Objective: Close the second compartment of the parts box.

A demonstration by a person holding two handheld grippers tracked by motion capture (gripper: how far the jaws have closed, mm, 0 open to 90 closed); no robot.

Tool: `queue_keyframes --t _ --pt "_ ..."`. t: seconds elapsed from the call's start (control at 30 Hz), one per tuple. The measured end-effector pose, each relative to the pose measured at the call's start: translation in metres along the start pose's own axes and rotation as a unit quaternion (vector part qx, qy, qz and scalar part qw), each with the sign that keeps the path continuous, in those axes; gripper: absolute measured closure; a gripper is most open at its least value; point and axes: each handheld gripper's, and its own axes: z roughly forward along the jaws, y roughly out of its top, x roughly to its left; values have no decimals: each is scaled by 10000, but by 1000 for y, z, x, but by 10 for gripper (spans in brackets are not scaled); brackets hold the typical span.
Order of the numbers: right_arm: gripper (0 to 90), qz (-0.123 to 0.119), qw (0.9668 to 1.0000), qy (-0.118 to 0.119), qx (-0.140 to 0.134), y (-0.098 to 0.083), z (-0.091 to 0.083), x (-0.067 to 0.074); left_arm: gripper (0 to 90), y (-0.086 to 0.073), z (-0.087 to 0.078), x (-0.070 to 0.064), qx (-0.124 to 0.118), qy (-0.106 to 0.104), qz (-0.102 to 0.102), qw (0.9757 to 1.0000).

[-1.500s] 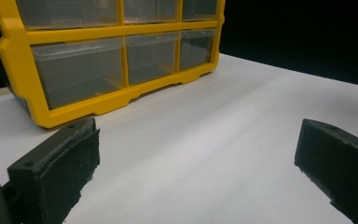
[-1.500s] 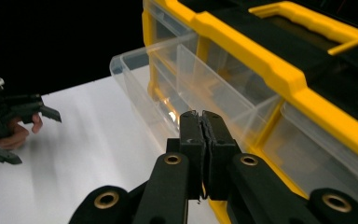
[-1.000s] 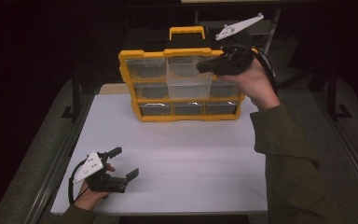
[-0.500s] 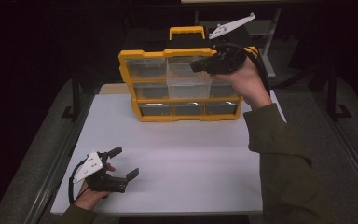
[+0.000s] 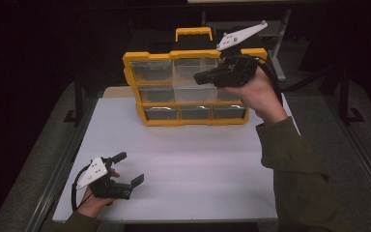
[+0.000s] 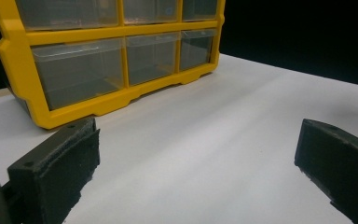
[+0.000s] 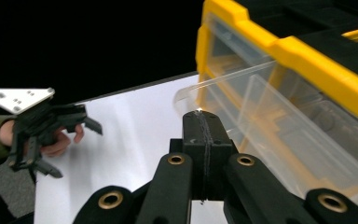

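Note:
A yellow organizer [image 5: 193, 120] with clear drawers and a carry handle stands upright at the back of the white table [image 5: 198, 164]. My right gripper [image 5: 198, 77] is held level in front of its top row, jaws shut on the thin front lip of a clear drawer [image 7: 261, 116]. That drawer sticks out of the yellow frame [image 7: 307, 56] toward me. My left gripper [image 5: 130, 168] rests at the near left corner of the table, open with nothing between its pads [image 6: 70, 158]. It faces the organizer's bottom row [image 6: 79, 74] from some way off, and it also appears far off in the right gripper view [image 7: 72, 149].
The white table ends in dark floor on both sides, with a metal rail [image 5: 58, 169] along its left edge. A black stand [image 5: 79, 96] rises at the back left. Bare table surface lies between the organizer and my left gripper.
My right gripper has moved left and toward me at the organizer's top row. The left gripper has stayed where it was.

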Motion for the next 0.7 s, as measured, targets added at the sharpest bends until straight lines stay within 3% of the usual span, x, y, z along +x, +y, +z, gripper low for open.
queue_keyframes --t 0.27,0.7 --pt "895 -91 9998 99 139 -13 8 8 0 0 -2 0 8 28 53 10000" --pt "895 -61 9996 7 274 -17 15 3 0 -1 -2 1 6 34 74 10000"
